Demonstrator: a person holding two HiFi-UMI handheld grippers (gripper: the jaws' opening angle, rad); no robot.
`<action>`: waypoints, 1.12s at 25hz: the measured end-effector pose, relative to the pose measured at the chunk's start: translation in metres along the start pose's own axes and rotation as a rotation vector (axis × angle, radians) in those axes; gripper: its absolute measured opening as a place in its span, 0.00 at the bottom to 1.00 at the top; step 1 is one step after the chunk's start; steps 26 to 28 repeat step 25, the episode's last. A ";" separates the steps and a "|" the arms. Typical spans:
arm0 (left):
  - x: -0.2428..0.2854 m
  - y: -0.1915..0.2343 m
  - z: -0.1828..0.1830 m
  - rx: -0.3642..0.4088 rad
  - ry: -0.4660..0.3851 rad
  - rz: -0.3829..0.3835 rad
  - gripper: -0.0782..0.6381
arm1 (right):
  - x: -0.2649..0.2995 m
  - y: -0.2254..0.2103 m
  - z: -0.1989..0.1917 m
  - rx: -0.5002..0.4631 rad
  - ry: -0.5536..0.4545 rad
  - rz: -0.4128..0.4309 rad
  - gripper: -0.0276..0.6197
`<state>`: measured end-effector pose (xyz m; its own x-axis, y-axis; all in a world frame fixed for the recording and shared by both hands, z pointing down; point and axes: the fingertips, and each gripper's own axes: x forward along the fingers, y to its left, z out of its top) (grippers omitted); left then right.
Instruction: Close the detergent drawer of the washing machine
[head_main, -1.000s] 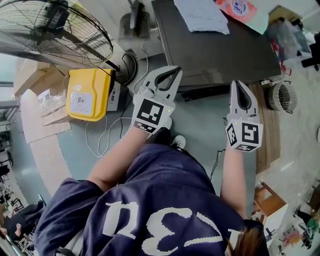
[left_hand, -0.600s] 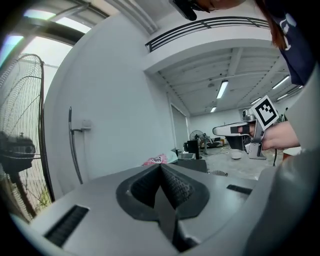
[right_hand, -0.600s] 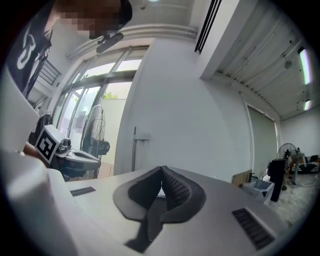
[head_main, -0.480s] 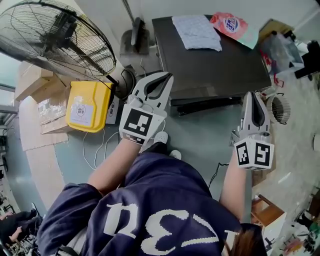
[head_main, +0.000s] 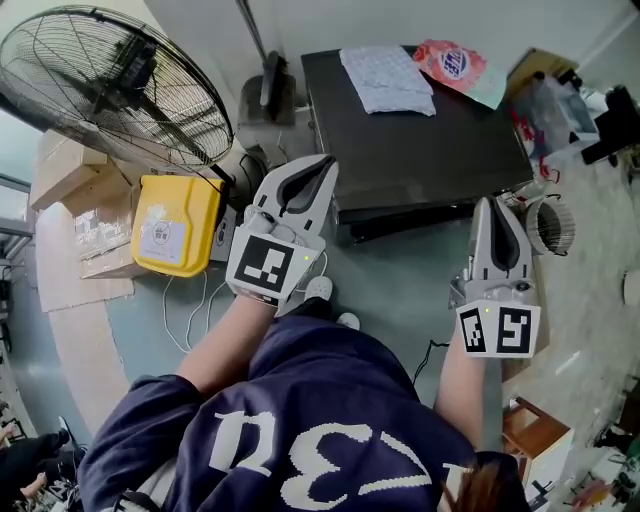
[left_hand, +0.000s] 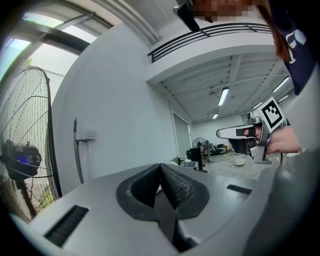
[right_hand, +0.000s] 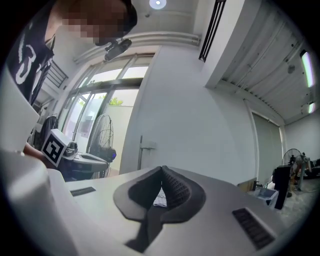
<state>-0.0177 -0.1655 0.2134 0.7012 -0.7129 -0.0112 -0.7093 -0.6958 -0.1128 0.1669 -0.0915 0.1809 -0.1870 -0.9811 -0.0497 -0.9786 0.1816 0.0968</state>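
Head view, washing machine: its dark top is lying on the far side of both grippers, with a pale cloth and a pink packet on its far part.
Head view, front edge: a dark strip is jutting out along the machine's near edge; I cannot tell whether it is the detergent drawer.
Head view, left gripper: hovering at the machine's near left corner, with its tips over the edge.
Head view, right gripper: hovering just near of the machine's right front.
Head view, surroundings: a fan and a yellow box are standing to the left.
Left gripper view, jaws: pressing together at the tips, gripping nothing, and pointing at a white wall.
Right gripper view, jaws: meeting at the tips, carrying nothing, with the fan showing at the left.
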 end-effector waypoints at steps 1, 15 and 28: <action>-0.001 0.001 0.001 0.003 -0.003 0.003 0.13 | 0.000 0.002 0.002 -0.008 0.000 0.004 0.06; -0.012 0.001 -0.001 0.004 0.003 0.010 0.13 | -0.008 0.004 0.010 -0.014 -0.027 -0.038 0.07; -0.013 0.005 0.001 0.017 -0.003 0.015 0.13 | -0.007 0.003 0.014 -0.029 -0.034 -0.058 0.07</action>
